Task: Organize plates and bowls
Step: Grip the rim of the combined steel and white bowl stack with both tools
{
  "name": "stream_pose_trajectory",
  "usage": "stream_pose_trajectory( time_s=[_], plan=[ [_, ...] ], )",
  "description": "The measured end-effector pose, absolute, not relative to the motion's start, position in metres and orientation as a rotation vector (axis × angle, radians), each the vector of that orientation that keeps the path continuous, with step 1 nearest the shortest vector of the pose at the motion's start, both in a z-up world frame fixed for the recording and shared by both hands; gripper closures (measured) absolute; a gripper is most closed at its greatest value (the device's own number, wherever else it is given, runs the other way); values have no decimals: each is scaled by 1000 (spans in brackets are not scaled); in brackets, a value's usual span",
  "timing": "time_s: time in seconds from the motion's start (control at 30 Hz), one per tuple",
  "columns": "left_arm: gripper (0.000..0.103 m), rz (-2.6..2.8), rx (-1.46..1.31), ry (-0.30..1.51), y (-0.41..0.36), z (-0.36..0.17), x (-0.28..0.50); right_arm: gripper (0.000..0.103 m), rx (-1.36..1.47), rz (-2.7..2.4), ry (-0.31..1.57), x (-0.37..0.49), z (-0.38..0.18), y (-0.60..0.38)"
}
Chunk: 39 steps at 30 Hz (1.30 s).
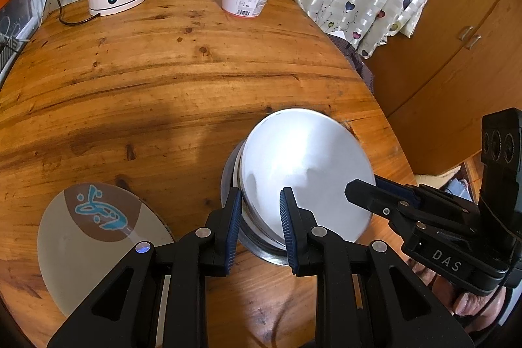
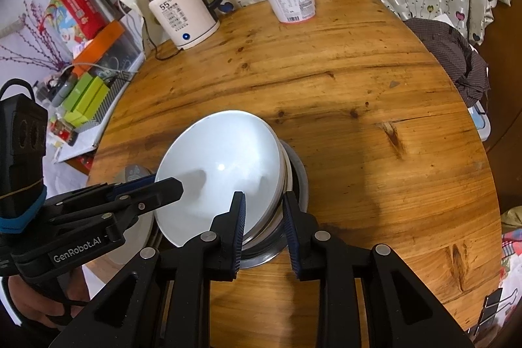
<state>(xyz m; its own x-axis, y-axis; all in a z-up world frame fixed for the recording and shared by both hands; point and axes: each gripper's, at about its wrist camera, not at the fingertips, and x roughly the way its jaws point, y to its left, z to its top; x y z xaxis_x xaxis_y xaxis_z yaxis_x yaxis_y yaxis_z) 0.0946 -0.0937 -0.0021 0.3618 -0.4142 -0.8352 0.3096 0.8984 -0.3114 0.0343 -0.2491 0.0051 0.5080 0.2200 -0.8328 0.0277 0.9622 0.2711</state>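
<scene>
Centrally, a glossy white bowl [image 1: 306,175] sits tilted atop nested dishes in a steel bowl [image 1: 261,247] on the tabletop [image 1: 163,70]. Both grippers, left [image 1: 261,224] and right [image 2: 264,224], straddle its rim, fingers apart. A fish-patterned plate [image 1: 91,237] lies lower left.

We see a white bowl [image 1: 306,172] tilted atop a small stack of dishes nested in a steel bowl [image 1: 261,247], perhaps two beneath it. Just beside lies a flat beige plate [image 1: 81,234] bearing a blue fish motif.
</scene>
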Motion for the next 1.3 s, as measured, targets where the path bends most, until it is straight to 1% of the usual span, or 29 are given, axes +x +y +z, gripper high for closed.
stream_pose_trajectory(
  time_s=[0.47,0.53,0.77,0.87,1.3],
  plan=[
    [79,-472,-104,1071,-92,-3,91,79,221,113,1007,35,6,-248],
    [79,-471,-97,1062,-93,-2,90,83,210,107,1002,34,6,-248],
    [79,-468,-83,1024,-94,-3,86,84,186,109,988,32,5,-246],
    [79,-469,-87,1015,-92,-3,84,86,182,110,981,30,5,-246],
    [79,-470,-66,993,-95,-6,81,86,182,115,973,29,6,-245]
  ],
)
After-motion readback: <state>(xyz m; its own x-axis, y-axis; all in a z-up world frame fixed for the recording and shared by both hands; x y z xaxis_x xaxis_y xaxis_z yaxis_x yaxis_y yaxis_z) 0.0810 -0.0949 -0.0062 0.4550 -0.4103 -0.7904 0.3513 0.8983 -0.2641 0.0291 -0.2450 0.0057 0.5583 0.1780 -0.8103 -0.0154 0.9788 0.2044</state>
